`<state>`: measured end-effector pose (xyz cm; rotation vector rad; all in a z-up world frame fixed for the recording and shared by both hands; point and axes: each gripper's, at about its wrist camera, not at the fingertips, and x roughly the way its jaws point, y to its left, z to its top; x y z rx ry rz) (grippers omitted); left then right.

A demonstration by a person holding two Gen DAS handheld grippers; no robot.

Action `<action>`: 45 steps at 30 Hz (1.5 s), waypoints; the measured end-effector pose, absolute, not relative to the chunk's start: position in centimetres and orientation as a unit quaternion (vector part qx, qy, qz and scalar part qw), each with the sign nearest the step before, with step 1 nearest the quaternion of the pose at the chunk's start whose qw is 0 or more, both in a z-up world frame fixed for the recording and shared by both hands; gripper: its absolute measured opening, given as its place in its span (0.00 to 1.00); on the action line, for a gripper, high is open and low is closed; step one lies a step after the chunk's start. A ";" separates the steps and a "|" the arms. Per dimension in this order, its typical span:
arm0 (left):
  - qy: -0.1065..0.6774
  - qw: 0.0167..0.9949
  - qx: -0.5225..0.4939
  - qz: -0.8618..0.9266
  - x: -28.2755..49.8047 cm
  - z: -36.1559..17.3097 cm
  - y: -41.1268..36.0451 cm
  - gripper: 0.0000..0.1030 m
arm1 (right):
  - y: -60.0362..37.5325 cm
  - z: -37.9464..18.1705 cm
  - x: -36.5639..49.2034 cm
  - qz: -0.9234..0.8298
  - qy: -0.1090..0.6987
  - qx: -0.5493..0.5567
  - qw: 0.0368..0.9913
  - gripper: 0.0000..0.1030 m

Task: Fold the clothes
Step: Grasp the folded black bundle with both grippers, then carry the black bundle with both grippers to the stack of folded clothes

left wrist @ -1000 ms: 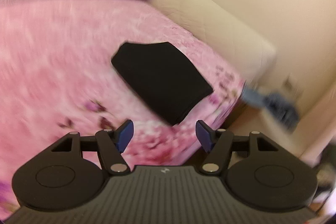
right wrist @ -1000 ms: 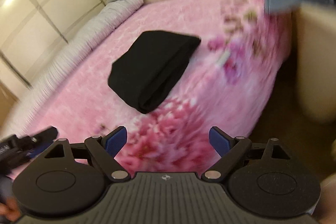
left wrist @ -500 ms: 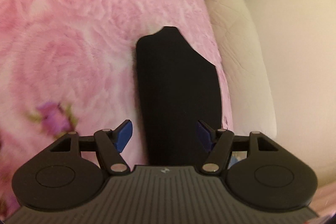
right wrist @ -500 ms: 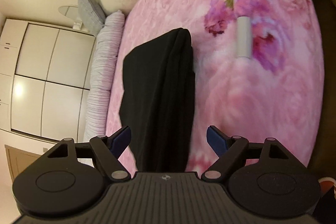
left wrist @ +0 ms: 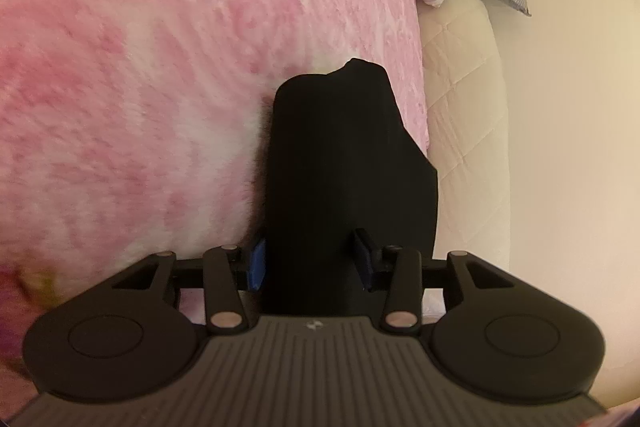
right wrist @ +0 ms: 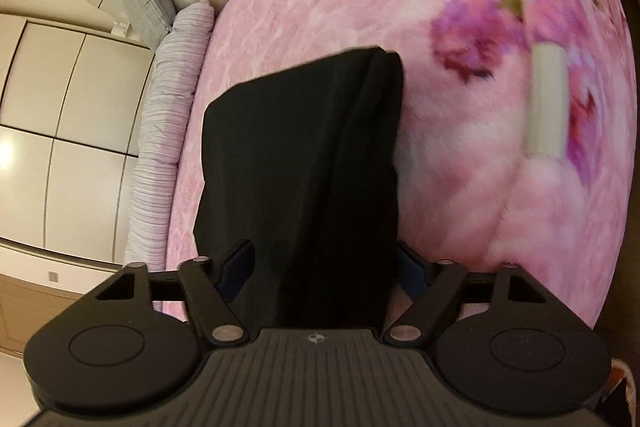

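Folded black garment [left wrist: 344, 167], smooth and slab-shaped, on plush pink blanket [left wrist: 140, 87]. Left gripper [left wrist: 310, 259] and right gripper [right wrist: 324, 267] jaws, just closing, grip its thick edges.

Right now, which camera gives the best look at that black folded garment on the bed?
The right wrist view: there the black folded garment shows its stacked layers along one side edge and its far corners. The left wrist view shows the same garment only as a flat dark shape, with no folds visible.

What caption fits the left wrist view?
Left gripper closing around folded black garment on pink blanket.
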<state>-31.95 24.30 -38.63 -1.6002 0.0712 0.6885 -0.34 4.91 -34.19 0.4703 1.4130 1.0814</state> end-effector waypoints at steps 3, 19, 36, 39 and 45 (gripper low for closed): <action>0.028 0.642 -0.708 0.295 -31.6 -39.0 24.8 0.37 | 5.7 -35.6 0.3 0.463 0.622 0.231 0.588 0.56; 0.003 0.597 -0.763 0.249 -30.9 -38.0 28.1 0.16 | 8.9 -34.7 1.6 0.488 0.622 0.259 0.554 0.23; -0.180 0.530 -0.740 0.374 -50.8 -13.4 18.8 0.15 | 18.2 -9.4 -11.4 0.606 0.669 0.109 0.415 0.22; -0.239 0.519 -0.706 0.418 -57.1 -9.2 14.3 0.15 | 20.5 -5.9 -17.4 0.654 0.667 0.073 0.351 0.22; -0.346 0.482 -0.639 0.490 -68.4 -4.9 6.9 0.15 | 22.8 -2.2 -32.7 0.716 0.655 0.006 0.239 0.22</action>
